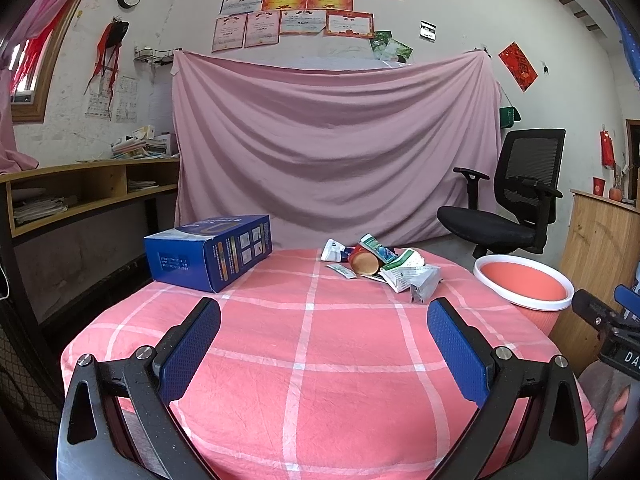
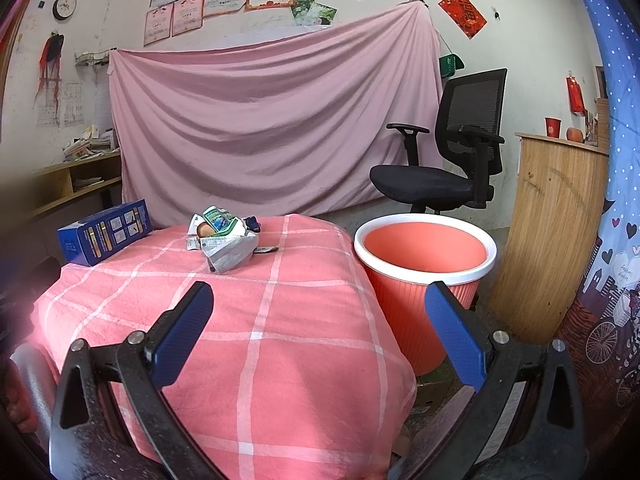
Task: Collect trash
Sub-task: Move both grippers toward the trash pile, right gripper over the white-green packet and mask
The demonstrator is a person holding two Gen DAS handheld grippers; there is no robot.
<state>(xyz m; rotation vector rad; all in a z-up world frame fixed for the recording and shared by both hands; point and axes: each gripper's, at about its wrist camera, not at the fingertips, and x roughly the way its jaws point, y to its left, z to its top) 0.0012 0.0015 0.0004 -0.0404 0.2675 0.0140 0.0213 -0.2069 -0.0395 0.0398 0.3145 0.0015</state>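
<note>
Both claws hang wide open over the near edge of the bench (image 1: 320, 360), nothing in either — the left claw (image 1: 324, 344) faces straight across the pink checked cloth, the right claw (image 2: 320, 328) sits further right, with the bench corner and the bin between its fingers. The trash pile (image 1: 384, 268) lies on the far side of the cloth: crumpled wrappers, a small red paper cup on its side, a grey foil pouch nearest us, all touching in one heap. A blue box (image 1: 208, 252) sits apart at the far left corner; whether it counts as trash, I cannot tell. The orange bin (image 2: 424, 252) with its white rim stands on the floor just beside the bench's right edge, and looks empty from here. So this reads as the very start — nothing picked yet. The next move calls for one claw to reach forward across the cloth to the heap, straddle a single piece — the grey pouch looks easiest — close on it, and carry it right, over the rim.
</note>
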